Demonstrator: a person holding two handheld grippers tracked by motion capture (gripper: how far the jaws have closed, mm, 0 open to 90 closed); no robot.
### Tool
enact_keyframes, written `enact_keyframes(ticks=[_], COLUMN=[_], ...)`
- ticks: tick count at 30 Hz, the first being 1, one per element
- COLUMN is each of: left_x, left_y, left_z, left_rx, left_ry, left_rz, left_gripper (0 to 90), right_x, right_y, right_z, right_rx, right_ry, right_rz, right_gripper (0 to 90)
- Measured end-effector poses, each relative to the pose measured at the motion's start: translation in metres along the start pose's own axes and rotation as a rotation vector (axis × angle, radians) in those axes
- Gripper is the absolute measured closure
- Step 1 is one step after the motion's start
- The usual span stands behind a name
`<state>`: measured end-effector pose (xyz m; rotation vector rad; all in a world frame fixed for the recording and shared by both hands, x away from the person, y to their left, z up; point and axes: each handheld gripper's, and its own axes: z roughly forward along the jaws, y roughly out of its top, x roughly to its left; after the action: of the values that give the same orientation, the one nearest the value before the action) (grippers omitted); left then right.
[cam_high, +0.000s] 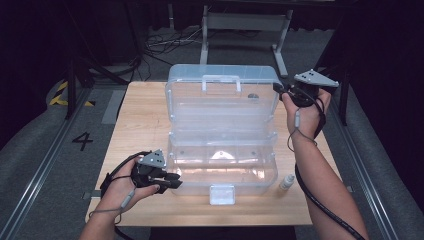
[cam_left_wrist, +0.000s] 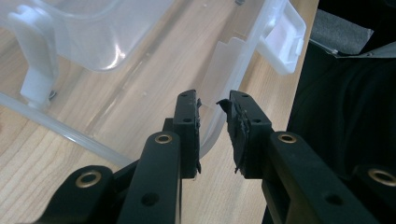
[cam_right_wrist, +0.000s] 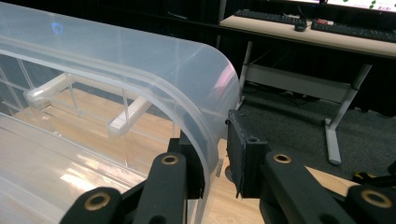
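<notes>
Clear plastic hinged storage box (cam_high: 222, 145) mid-frame, lid up. Right gripper (cam_high: 286, 91) straddles lid's upper-right edge, jaws unclenched; left gripper (cam_high: 172, 180) unclenched astride base's lower-left wall.

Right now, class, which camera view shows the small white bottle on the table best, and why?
The high view: the small white bottle stands whole on the table, right of the clear box. The two gripper views look at the box's edges instead.
</notes>
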<state>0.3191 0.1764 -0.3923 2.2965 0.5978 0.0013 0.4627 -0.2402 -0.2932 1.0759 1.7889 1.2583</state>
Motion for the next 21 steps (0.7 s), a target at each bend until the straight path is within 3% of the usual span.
enact_keyframes(ticks=[15, 21], left_x=[0.001, 0.002], left_y=[0.001, 0.001], left_z=[0.0, 0.0], left_rx=[0.003, 0.005], left_ry=[-0.01, -0.012], left_rz=[-0.003, -0.002], left_gripper=[74.2, 74.2], right_x=[-0.009, -0.013], right_y=[0.012, 0.012], right_z=[0.022, 0.028], right_rx=[0.102, 0.108], right_ry=[-0.003, 0.005], right_rz=[0.013, 0.027], right_gripper=[79.0, 79.4])
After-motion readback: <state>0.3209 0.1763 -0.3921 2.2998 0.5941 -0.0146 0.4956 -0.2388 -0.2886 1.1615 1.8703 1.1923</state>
